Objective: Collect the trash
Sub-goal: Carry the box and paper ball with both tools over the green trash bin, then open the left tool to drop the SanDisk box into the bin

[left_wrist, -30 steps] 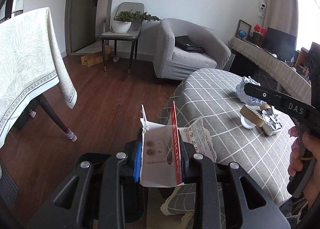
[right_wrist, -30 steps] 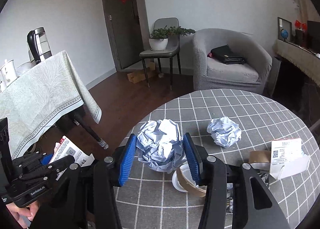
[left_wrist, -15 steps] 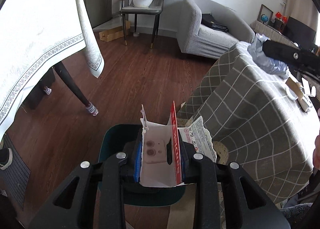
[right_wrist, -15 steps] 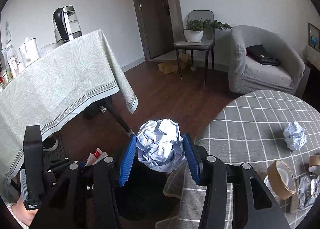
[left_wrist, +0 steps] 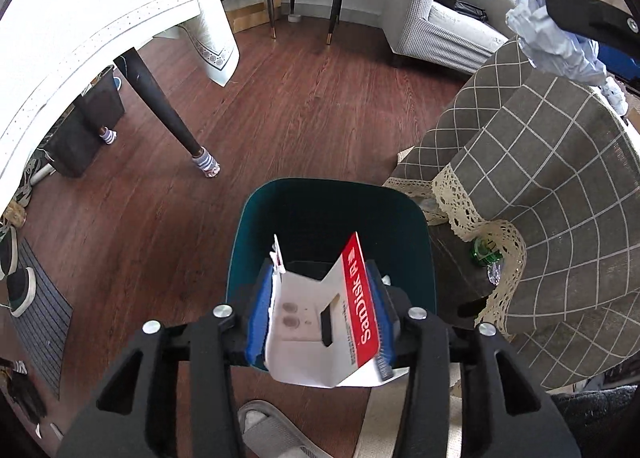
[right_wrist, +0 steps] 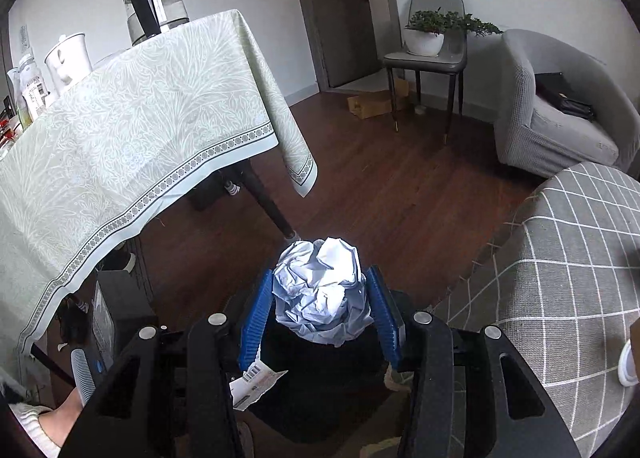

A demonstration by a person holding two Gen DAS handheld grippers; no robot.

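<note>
A white and red SanDisk card package (left_wrist: 320,330) sits between the blue pads of my left gripper (left_wrist: 322,282), directly over a dark teal bin (left_wrist: 256,225). The jaws are opening and the package hangs loose and tilted between them. My right gripper (right_wrist: 320,298) is shut on a crumpled pale blue paper ball (right_wrist: 320,286), also above the bin (right_wrist: 320,398). The left wrist view shows that ball (left_wrist: 552,37) and the right gripper's black body at the top right. A corner of the package (right_wrist: 256,378) shows below the right gripper's left finger.
A round table under a grey checked cloth (left_wrist: 560,177) stands right of the bin. A table with a pale green cloth (right_wrist: 140,117) and dark legs (left_wrist: 160,105) stands to the left. A grey slipper (left_wrist: 272,430) lies near the bin, and shoes lie on a mat (left_wrist: 36,318).
Both grippers swung from the round table to the floor and came down over the teal bin. The left jaws have widened and the package has unfolded and slipped lower.
</note>
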